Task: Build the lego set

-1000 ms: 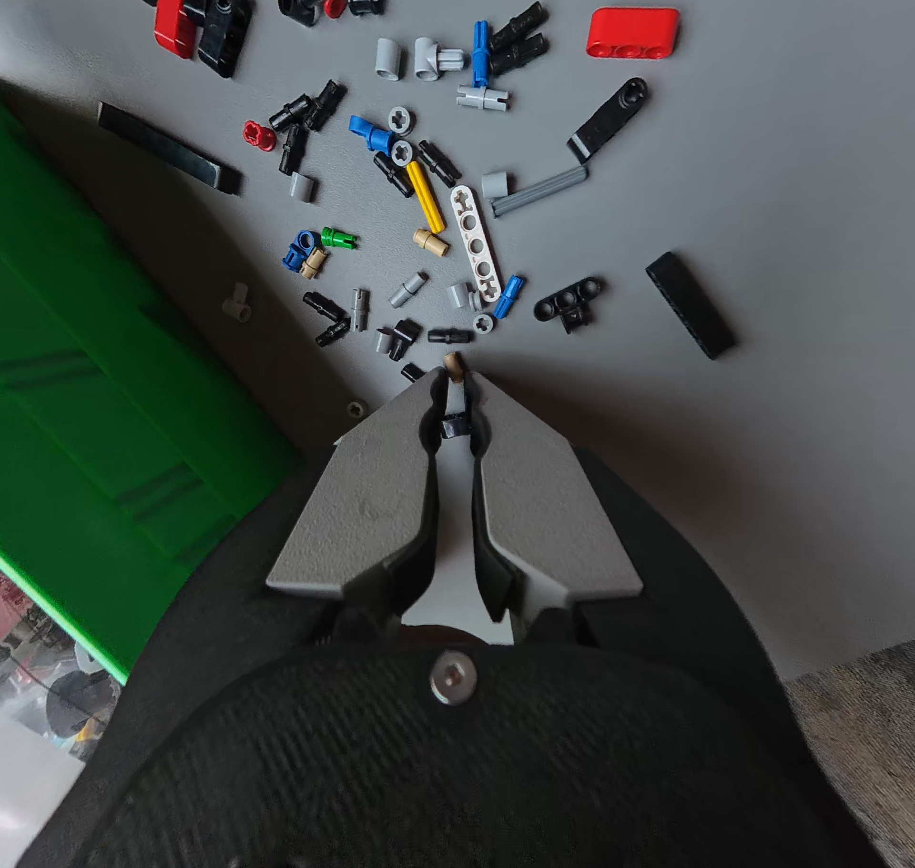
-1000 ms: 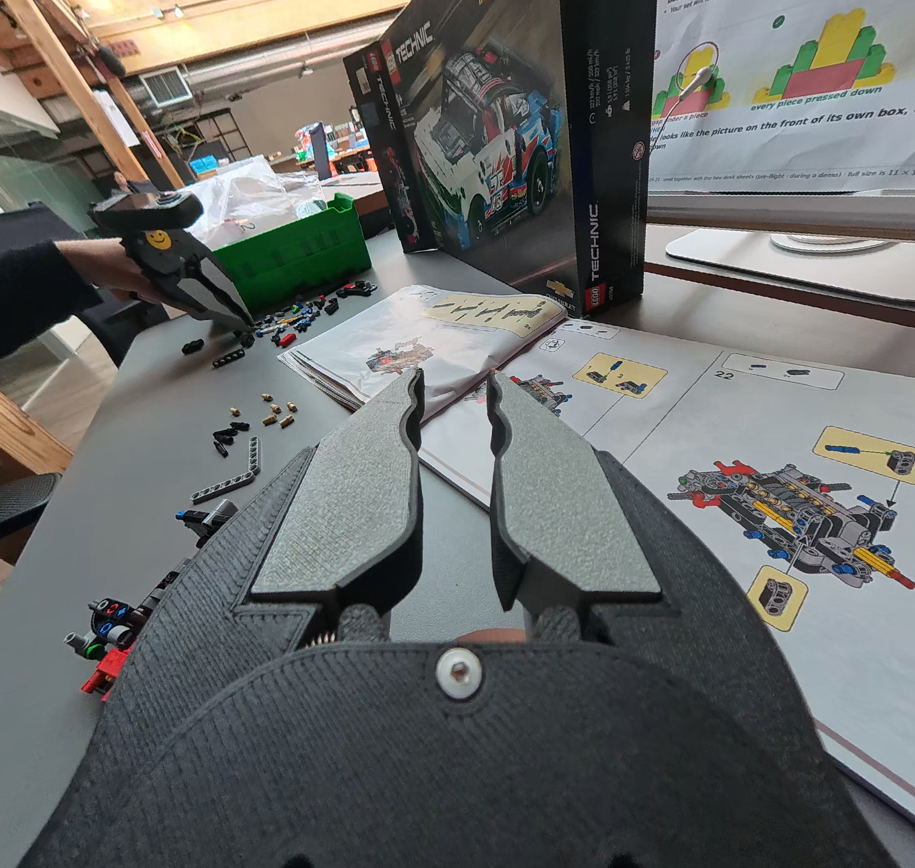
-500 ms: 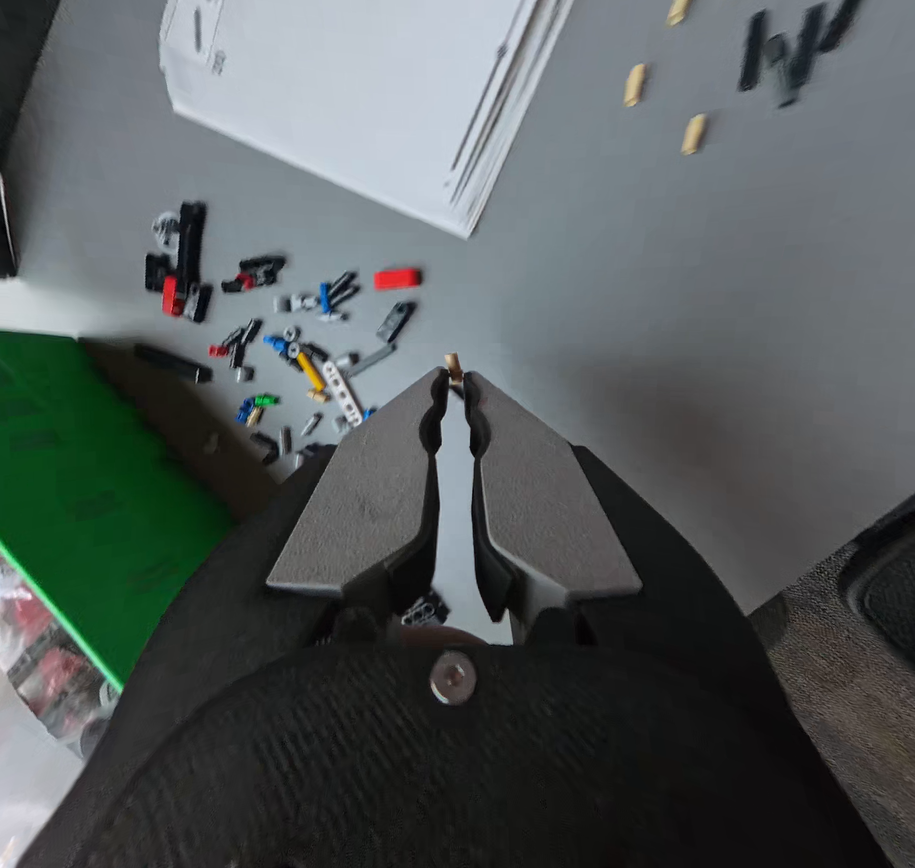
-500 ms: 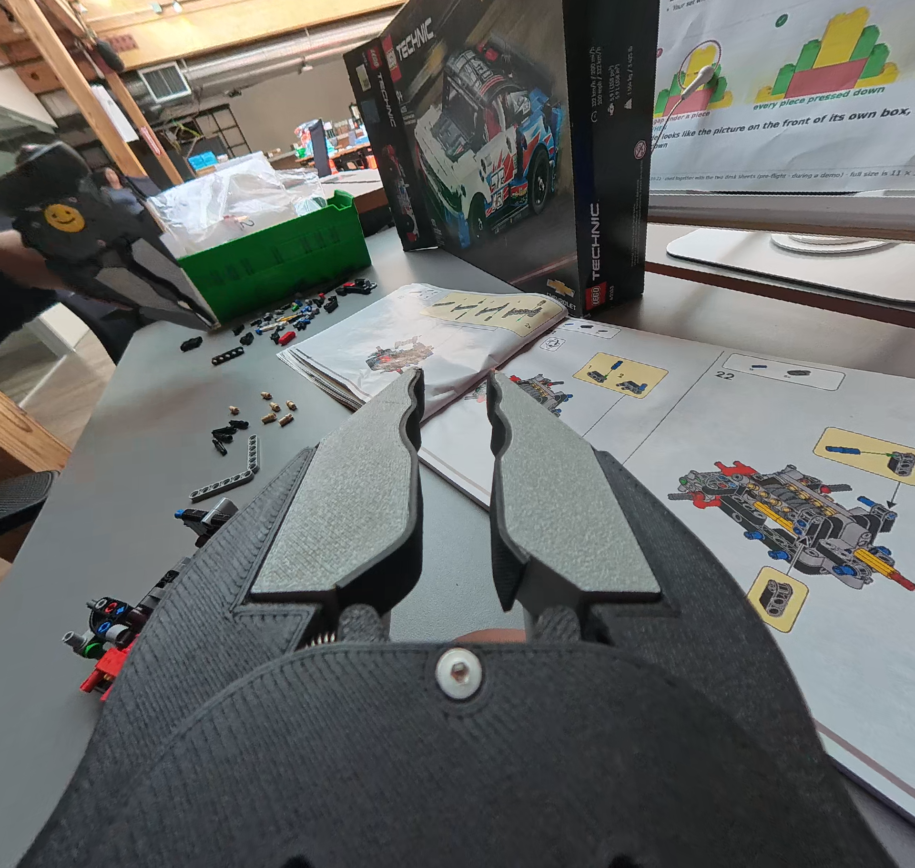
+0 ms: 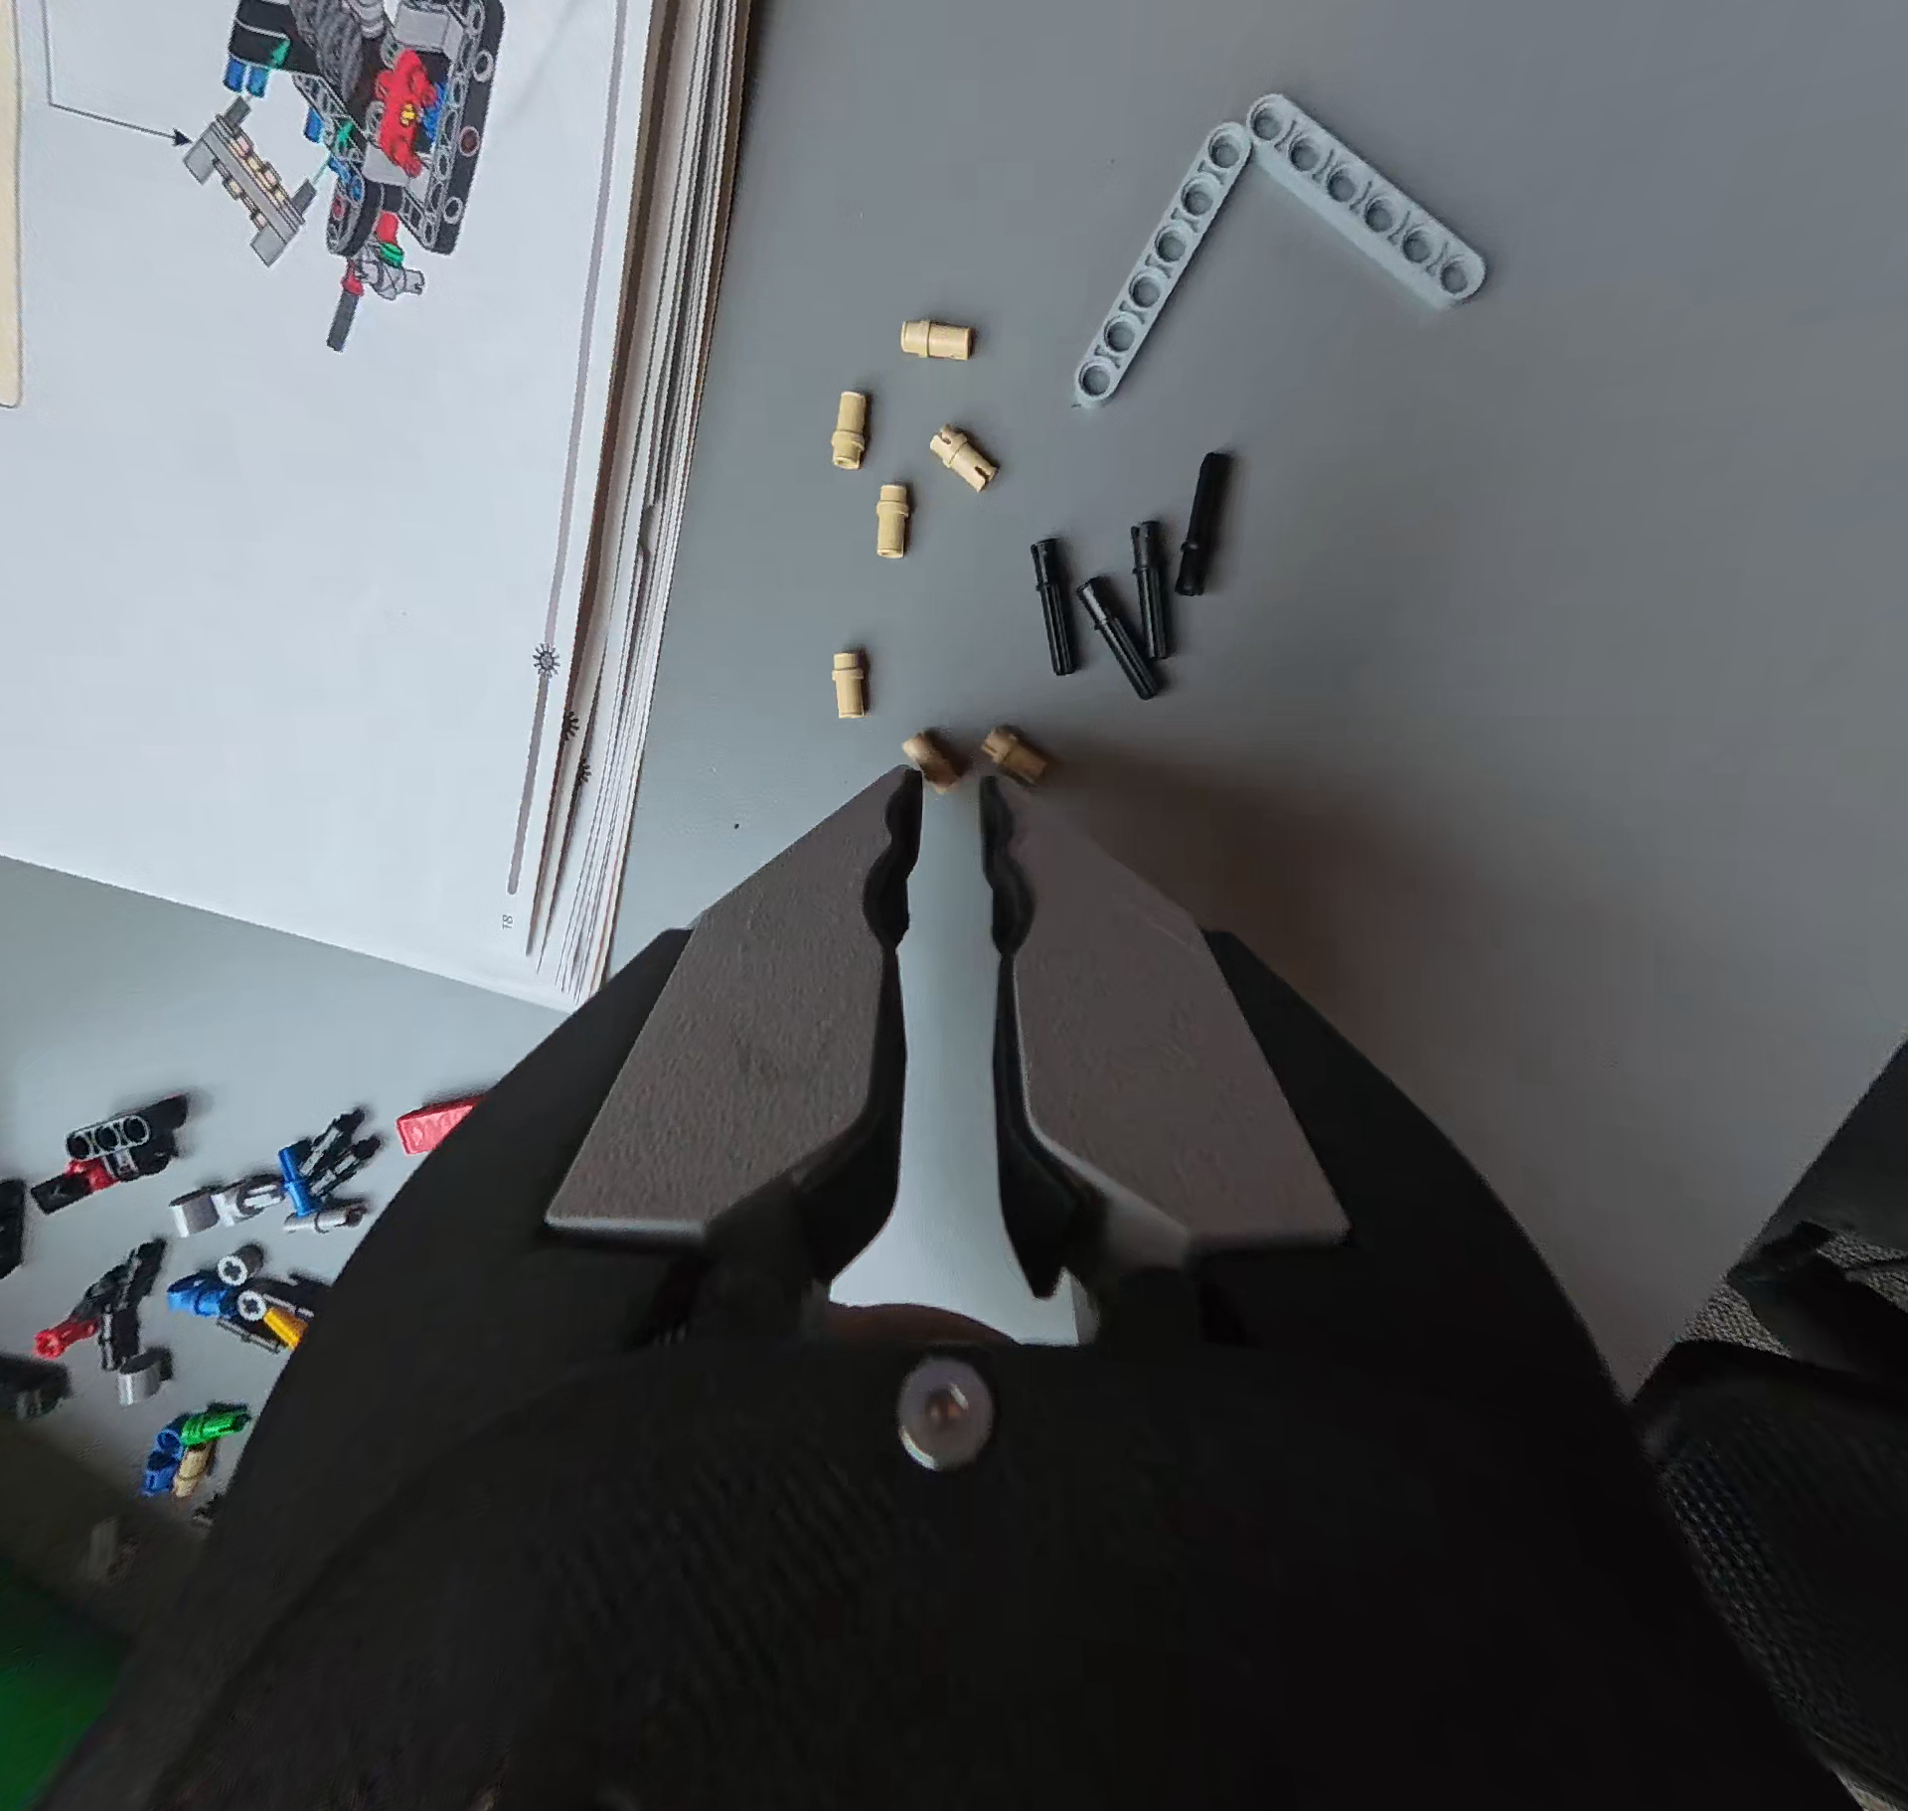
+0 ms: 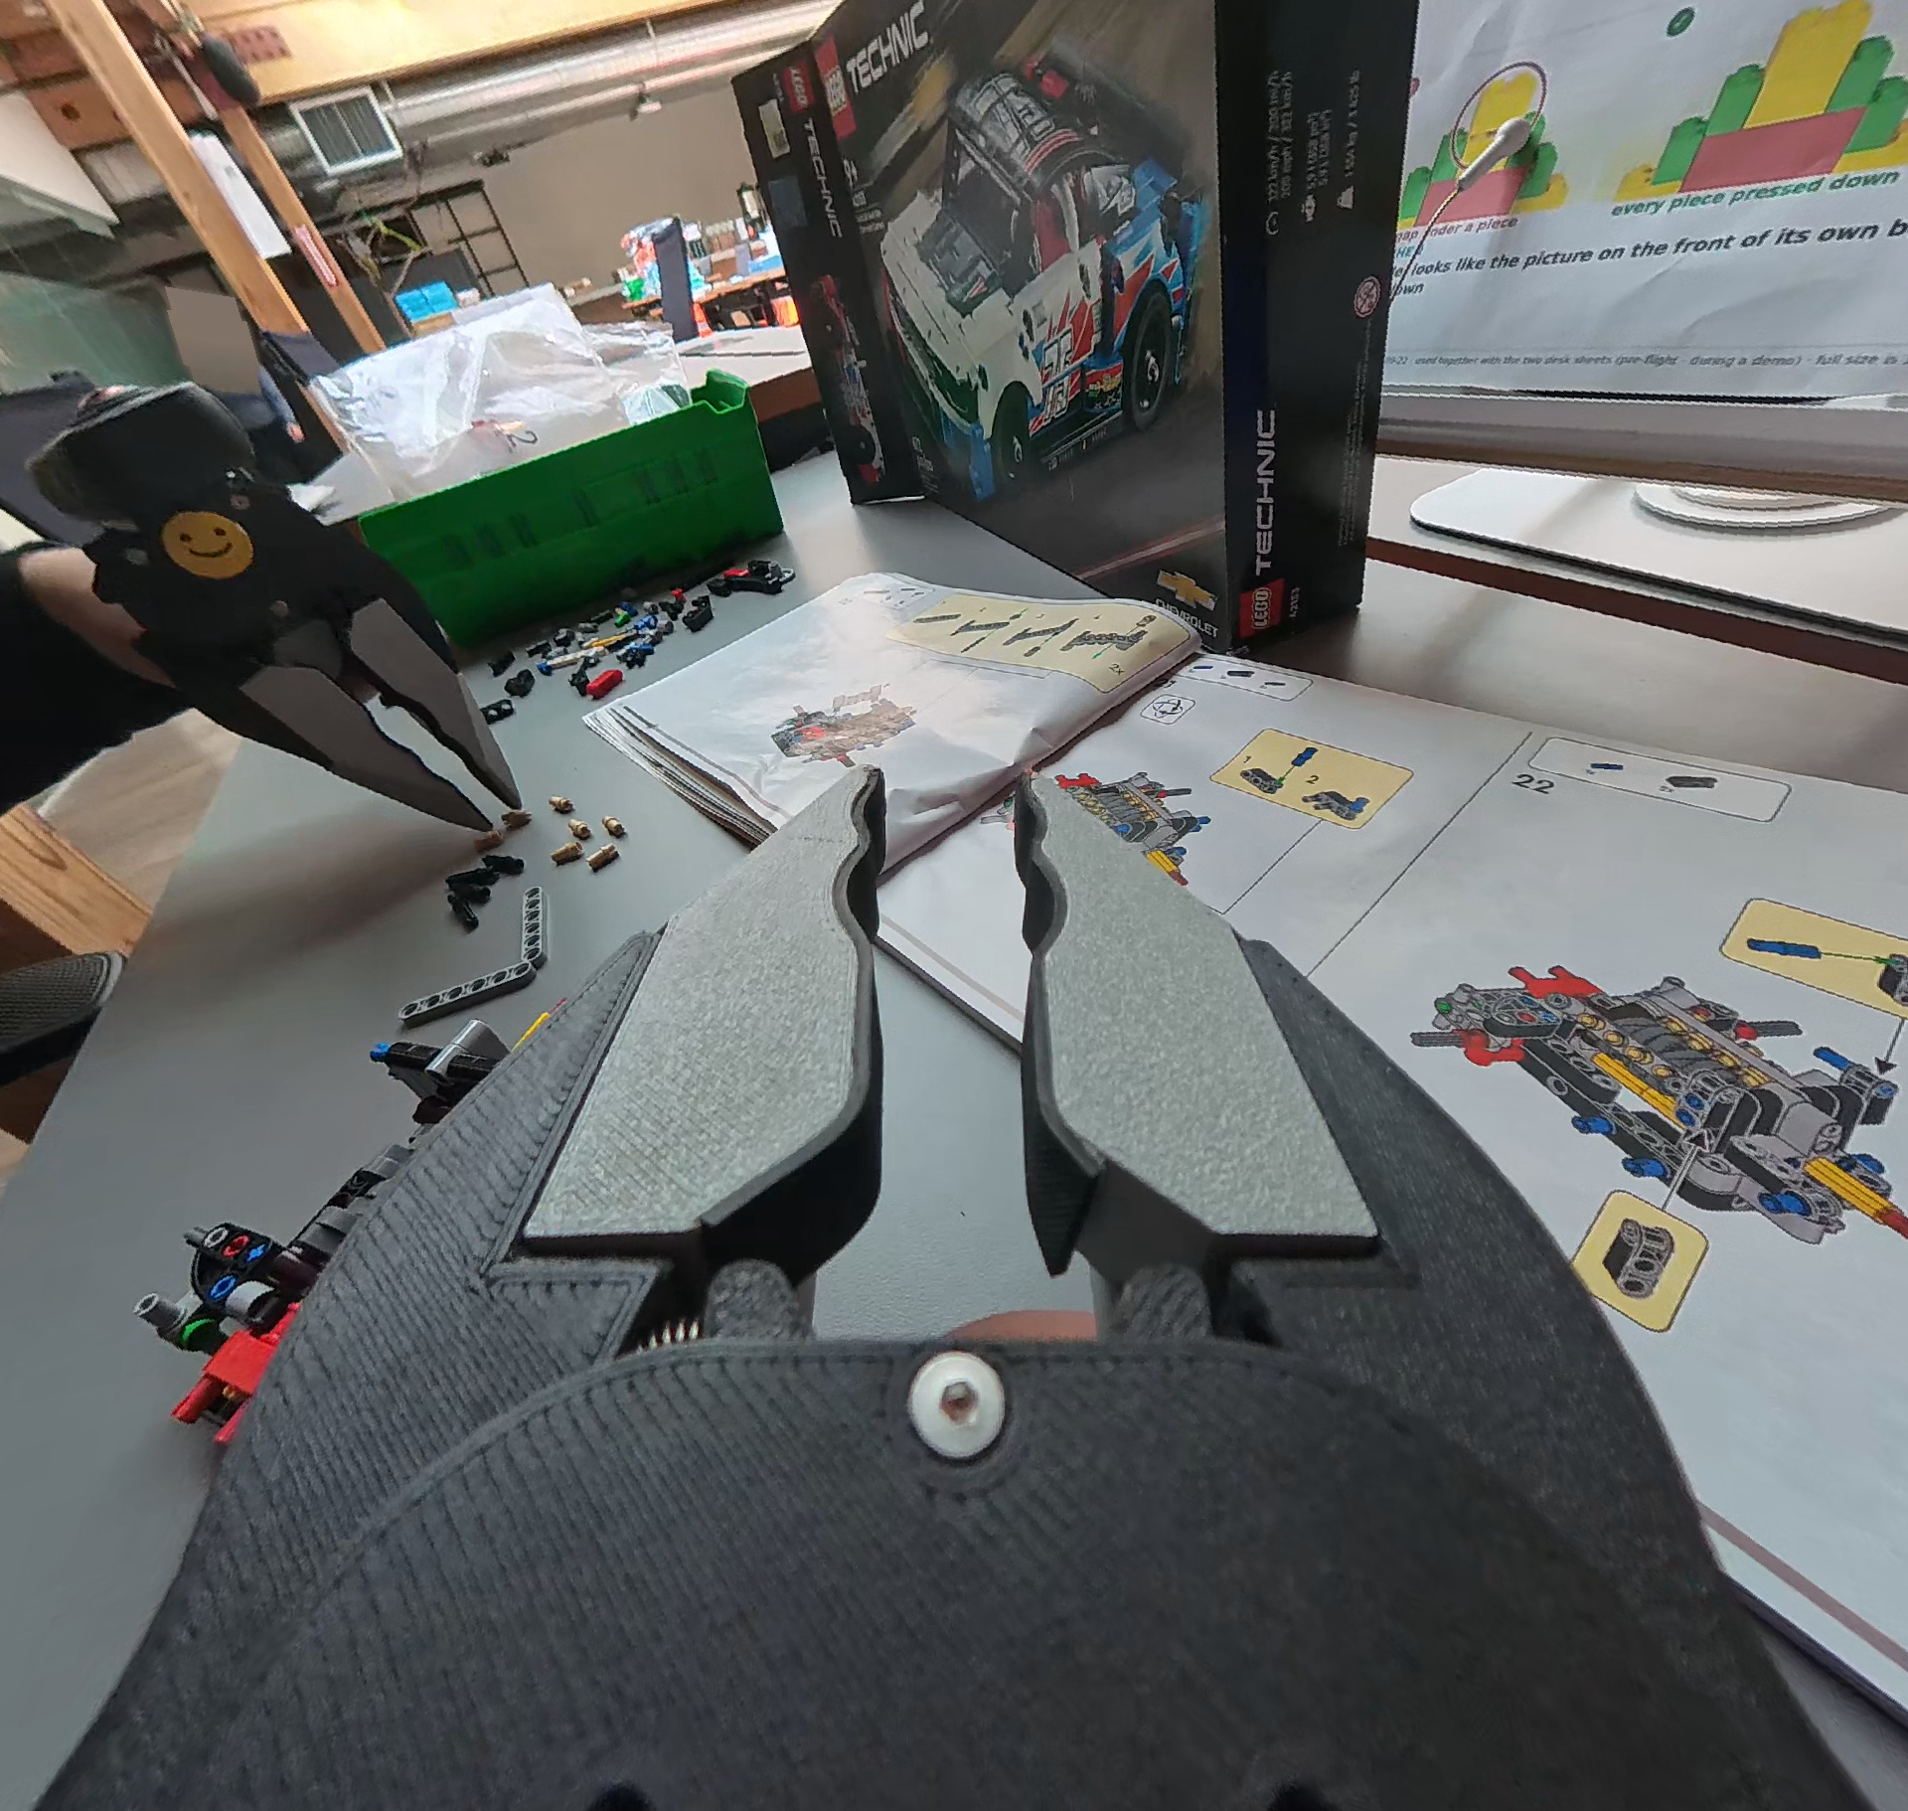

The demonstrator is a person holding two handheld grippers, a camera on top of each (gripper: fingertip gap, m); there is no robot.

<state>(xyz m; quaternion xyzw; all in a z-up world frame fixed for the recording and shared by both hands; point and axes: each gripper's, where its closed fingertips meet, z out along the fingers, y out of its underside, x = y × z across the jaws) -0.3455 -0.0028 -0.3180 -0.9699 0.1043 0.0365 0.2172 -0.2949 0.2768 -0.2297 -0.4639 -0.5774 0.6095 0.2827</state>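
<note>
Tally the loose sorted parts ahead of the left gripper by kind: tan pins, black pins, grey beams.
Tan pins: 7, counting the one at the tips of the left gripper
Black pins: 4
Grey beams: 2, ends meeting in an L
Total: 13

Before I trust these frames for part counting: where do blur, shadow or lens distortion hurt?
Left wrist view: the coloured parts pile at lower left is smeared by motion blur, while the tan pins are sharp; the left tool casts a dark shadow over the nearest pin. Right wrist view: sharp, but wide-angle bending tilts the set box.
</note>
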